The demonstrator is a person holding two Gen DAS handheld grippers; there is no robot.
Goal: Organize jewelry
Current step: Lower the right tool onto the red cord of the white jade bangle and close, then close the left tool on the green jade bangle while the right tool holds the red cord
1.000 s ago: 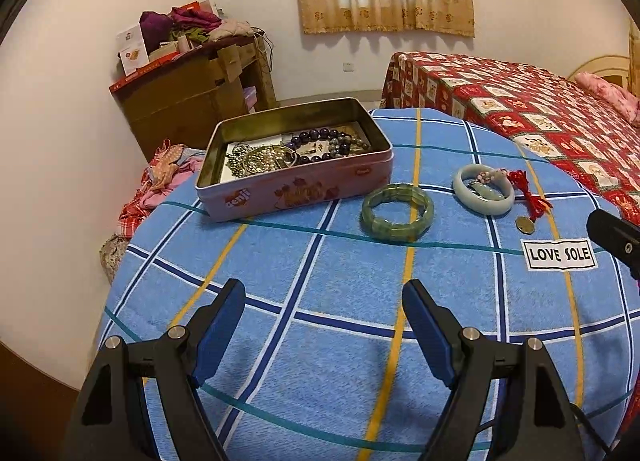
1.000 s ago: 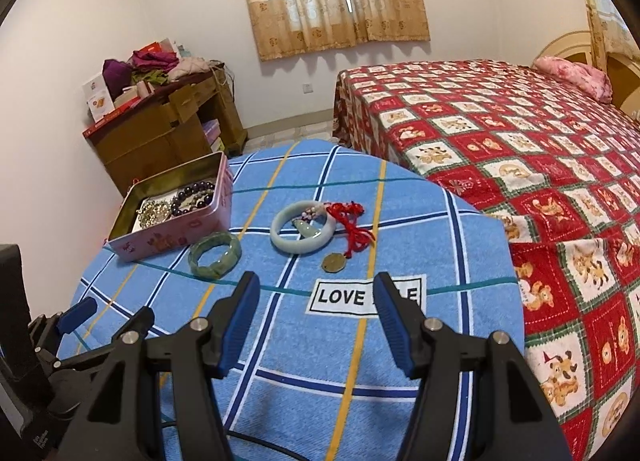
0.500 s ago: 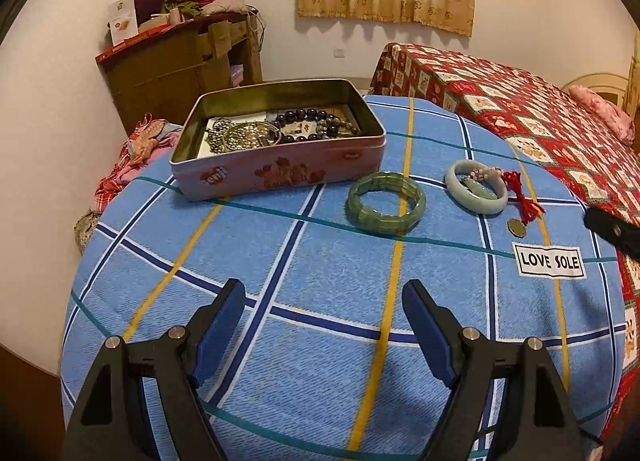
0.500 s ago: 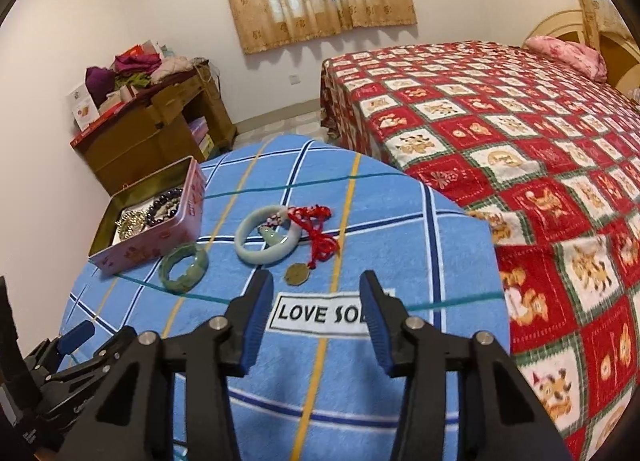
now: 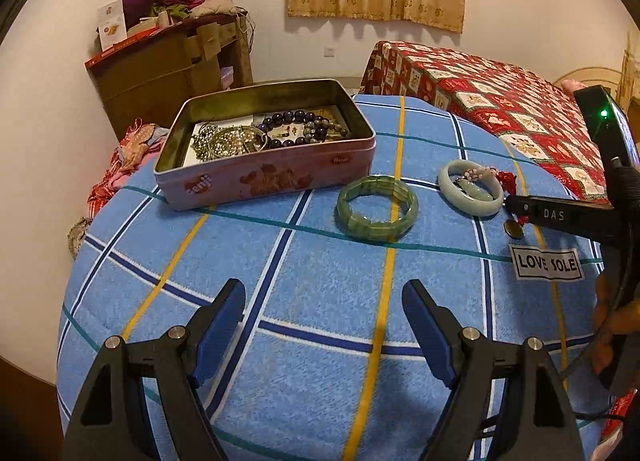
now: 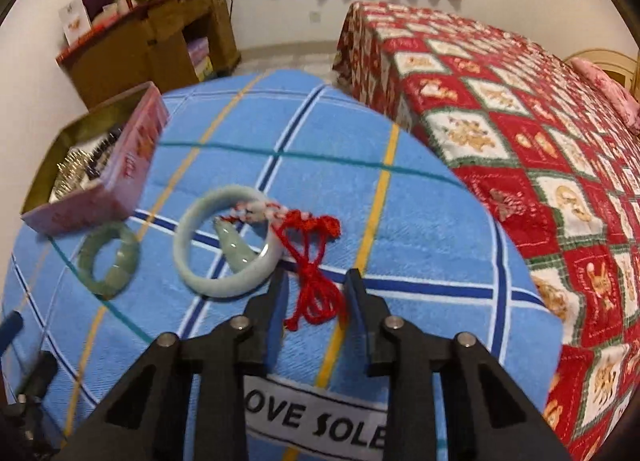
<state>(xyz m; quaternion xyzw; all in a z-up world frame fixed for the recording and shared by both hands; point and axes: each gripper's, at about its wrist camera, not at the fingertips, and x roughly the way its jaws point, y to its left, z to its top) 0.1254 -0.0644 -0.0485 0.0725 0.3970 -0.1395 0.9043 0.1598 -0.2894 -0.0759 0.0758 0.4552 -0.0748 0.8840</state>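
Right tongs sit partly open around the red cord trailing off the pale bangle on the blue tabletop. Cord's limp and light, so pinch the bunched tassel. Left tongs hover wide open, empty.
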